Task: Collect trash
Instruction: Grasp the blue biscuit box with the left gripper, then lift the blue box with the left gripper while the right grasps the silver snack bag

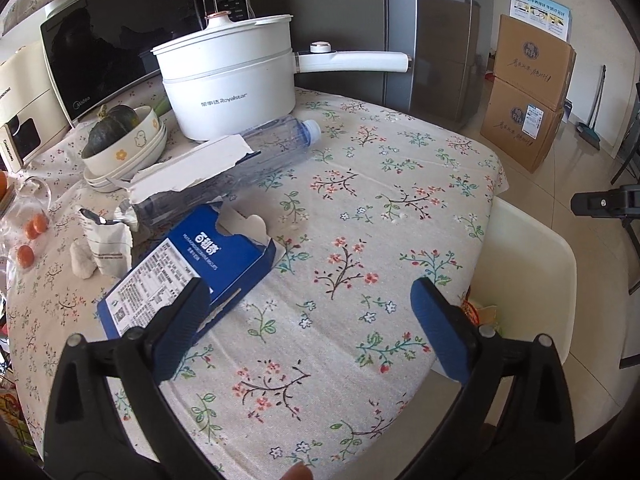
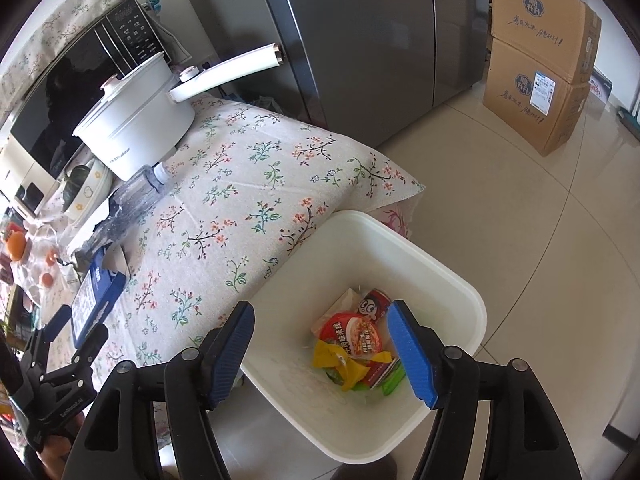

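Beside the white bin (image 2: 448,276), my left gripper (image 1: 312,320), jaws wide and empty, sits nearest the blue box (image 1: 188,276), long axis toward the bottle (image 1: 240,164).

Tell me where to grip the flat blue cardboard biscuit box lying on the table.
Pinch the flat blue cardboard biscuit box across its thin long edges, near the closed near end, coming from above. It lies flat; its torn far end looks flimsy.

Bright daylight — sharp, fisheye-warped edges.

Two cardboard boxes (image 1: 528,92), one bottle (image 1: 256,148)
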`<state>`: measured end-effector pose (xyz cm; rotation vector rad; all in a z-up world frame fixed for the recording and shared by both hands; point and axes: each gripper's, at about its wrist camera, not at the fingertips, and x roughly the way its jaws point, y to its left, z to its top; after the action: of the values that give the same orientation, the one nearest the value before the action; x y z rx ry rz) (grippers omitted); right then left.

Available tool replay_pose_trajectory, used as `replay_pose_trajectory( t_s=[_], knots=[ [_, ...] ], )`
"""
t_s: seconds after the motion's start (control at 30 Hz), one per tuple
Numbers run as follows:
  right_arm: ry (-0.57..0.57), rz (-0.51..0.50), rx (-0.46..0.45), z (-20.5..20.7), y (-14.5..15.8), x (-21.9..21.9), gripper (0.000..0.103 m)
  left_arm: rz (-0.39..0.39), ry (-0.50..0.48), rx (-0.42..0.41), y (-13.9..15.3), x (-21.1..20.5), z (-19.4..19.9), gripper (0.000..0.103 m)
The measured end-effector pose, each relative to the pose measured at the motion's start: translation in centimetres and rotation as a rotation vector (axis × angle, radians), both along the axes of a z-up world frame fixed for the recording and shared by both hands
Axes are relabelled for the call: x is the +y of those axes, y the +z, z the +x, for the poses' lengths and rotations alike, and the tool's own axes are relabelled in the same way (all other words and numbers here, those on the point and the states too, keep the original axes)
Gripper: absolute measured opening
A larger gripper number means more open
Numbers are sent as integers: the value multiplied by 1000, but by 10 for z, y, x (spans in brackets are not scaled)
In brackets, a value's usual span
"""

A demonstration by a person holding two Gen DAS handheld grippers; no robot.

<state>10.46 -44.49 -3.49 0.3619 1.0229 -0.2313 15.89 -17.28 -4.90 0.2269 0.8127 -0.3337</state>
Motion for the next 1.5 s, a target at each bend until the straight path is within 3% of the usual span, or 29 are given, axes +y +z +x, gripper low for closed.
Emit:
replay_pose_trajectory(
  t_s=[0.27, 0.5, 0.7, 0.83, 1.1, 1.23, 1.5],
  knots=[
    [46, 7, -17, 17, 7, 32, 73, 67, 24, 34, -6, 39, 15, 101],
    [100, 11, -25, 30, 8, 59, 73, 118, -66, 74, -8, 83, 44, 101],
    [133, 0, -20, 39, 6, 72, 74, 39, -125, 183, -21, 118, 74, 101],
    [135, -1, -10, 45, 2, 76, 74, 40, -200, 257, -37, 121, 84, 101],
    [144, -1, 6, 55, -3, 81, 74, 72, -302, 283, -44, 113, 92, 103],
    [148, 4, 12, 57, -6, 84, 74, 194, -349, 307, -60, 102, 90, 103],
    [150, 5, 12, 58, -4, 84, 74, 85, -286, 303, -63, 110, 83, 102]
  ],
)
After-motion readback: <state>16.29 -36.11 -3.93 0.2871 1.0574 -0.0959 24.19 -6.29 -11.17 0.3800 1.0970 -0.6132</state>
